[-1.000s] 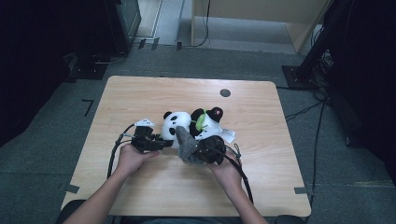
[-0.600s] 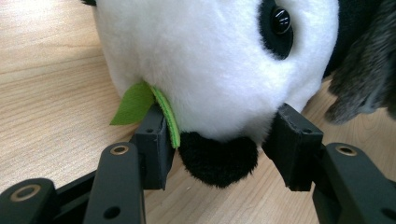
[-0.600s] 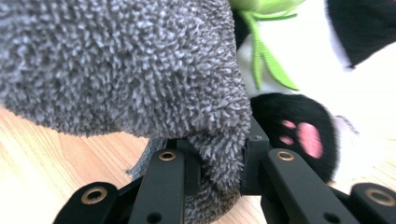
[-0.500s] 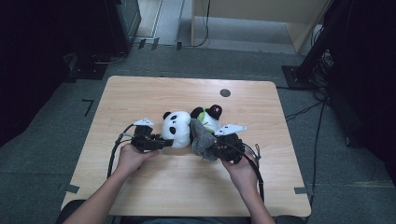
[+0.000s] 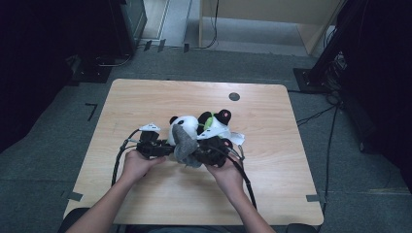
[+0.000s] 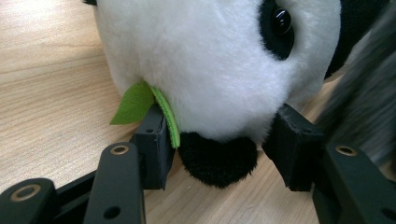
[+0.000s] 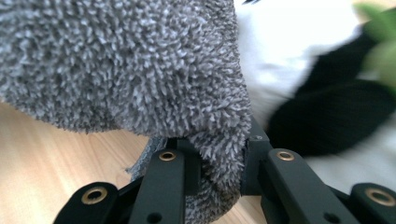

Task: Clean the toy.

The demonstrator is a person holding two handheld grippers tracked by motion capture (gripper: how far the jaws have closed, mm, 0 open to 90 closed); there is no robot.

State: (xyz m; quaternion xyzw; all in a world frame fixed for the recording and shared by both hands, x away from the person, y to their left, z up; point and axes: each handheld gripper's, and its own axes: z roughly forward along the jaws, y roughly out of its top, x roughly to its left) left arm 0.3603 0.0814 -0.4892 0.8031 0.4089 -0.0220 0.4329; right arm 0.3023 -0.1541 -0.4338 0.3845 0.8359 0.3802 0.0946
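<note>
Landmark: plush panda (image 5: 187, 130), lying mid-table (image 5: 145, 97). Left gripper (image 5: 163, 148) at the panda's left, jaws clamped on its head (green leaf (image 6: 133, 103) by one pad). Grey fuzzy cloth (image 5: 183, 145) drapes the panda's near side. Right gripper (image 5: 201, 154) right of it, jaws pinching the cloth.

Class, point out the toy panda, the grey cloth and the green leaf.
toy panda (image 6: 210, 60): left gripper view, white face fur.
grey cloth (image 7: 116, 60): right gripper view, its fluffy bulk.
green leaf (image 6: 133, 103): left gripper view, leaf blade.
</note>
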